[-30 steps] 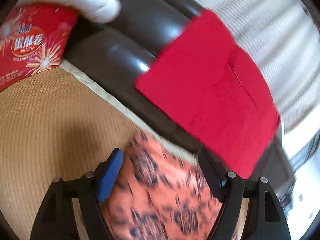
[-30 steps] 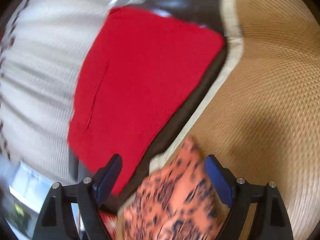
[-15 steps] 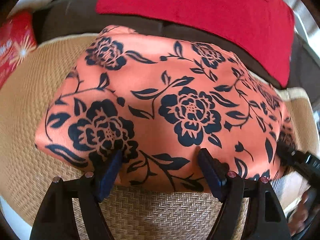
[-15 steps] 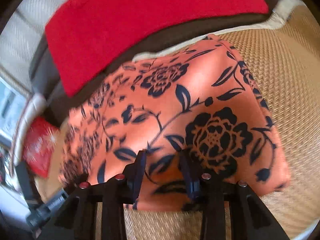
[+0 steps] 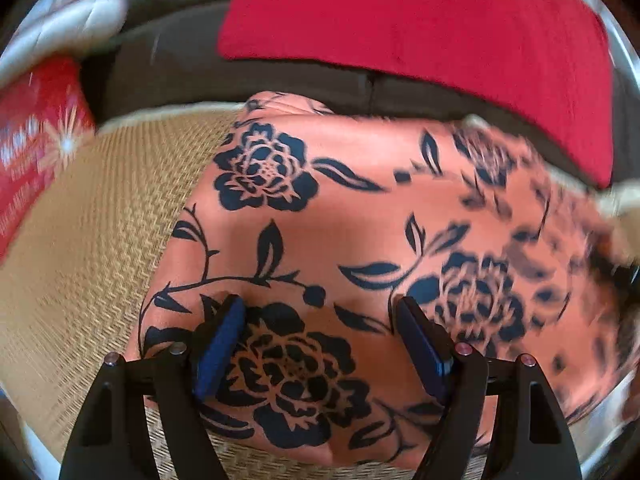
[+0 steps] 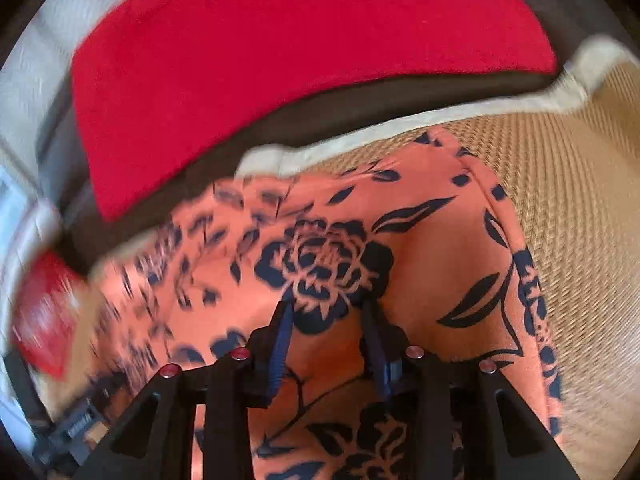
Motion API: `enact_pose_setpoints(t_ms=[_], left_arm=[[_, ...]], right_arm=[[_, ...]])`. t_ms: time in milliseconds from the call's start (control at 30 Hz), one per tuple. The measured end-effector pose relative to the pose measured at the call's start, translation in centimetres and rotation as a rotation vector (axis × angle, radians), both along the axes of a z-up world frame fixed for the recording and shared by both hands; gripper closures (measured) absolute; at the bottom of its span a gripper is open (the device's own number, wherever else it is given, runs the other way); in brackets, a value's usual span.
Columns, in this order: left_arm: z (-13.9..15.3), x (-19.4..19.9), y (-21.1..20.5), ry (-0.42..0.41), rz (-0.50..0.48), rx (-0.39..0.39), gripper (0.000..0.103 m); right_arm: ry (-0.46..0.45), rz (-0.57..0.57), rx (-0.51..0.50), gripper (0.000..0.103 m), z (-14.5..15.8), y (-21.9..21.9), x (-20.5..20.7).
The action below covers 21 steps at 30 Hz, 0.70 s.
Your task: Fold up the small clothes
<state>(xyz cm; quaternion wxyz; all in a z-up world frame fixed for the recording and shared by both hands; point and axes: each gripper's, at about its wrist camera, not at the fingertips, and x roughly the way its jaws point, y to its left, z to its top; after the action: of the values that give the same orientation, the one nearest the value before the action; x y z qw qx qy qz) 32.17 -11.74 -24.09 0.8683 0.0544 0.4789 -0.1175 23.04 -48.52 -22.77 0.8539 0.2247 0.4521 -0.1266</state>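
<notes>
Nearest the left wrist camera, the left gripper (image 5: pixel 320 336) is standing with its jaws wide apart, both blue pads (image 5: pixel 222 354) down on the floral orange garment (image 5: pixel 360 216). The cloth is passing under and between them, not pinched. The right gripper (image 6: pixel 326 320) is showing much narrower jaws, which are opening slightly at this moment, with a raised ridge of the same garment (image 6: pixel 432 256) bunched between them. Whether the pads (image 6: pixel 280 344) are pressing on that fold cannot be told from the right wrist view, so a firm grip is not confirmed.

The garment is lying on a woven straw mat (image 5: pixel 92 240), its near hem close to the grippers and its far edge reaching the mat's pale border (image 6: pixel 360 140). It appears folded or doubled, though the layers cannot be counted.

Judgement on the step in hand: both tools are settling onto the near edge to take it up for a fold. To do this well, each gripper should be catching every layer at the hem, not only the top skin of this slick-looking fabric. The left jaws need closing on a gathered pinch. Both holds should be level with each other so the fold line runs straight.

Beyond the mat, a red cloth (image 5: pixel 420 24) is draped over a dark brown cushion (image 5: pixel 172 68). A red printed box (image 5: pixel 36 152) is sitting at the far left.
</notes>
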Motion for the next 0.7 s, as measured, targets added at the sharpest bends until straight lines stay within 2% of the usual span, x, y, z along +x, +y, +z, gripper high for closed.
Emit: enact_pose_setpoints(t_ms=[67,133,333,400,533,633,700], left_arm=[[-0.3,-1.0,-0.6,-0.021,-0.017,0.045,0.025],[-0.3,-1.7,-0.3,-0.020,-0.022,0.038,0.025],[-0.3,-5.7,0.4,-0.020,-0.048,0.047,0.025],[-0.9,-6.6,-1.1,-0.028,-0.053,0.064,0.025],[-0.3,-8.5,-0.9,-0.024,-0.053,0.061,0.025],[0.6,-8.1,-0.7,-0.023,-0.032,0.035,0.025],[1.8,-8.0,0.1,-0.034,-0.007,-0.017,0.025]], right_arm=[[-0.001,0.023,-0.035,0.063,-0.2,0.3,-0.6],[0.016,0.056,-0.067,0.063,-0.3,0.7,-0.9],[0.060,0.092,-0.008,0.063,-0.9,1.2,-3.3],[0.058,0.102,-0.012,0.063,-1.0,1.5,-4.1],[0.056,0.106,-0.050,0.064,-0.9,2.3,-4.1],[0.036,0.096,-0.067,0.063,-0.6,2.5,-3.1],[-0.003,0.065,-0.014,0.062,0.3,2.1,-3.1]])
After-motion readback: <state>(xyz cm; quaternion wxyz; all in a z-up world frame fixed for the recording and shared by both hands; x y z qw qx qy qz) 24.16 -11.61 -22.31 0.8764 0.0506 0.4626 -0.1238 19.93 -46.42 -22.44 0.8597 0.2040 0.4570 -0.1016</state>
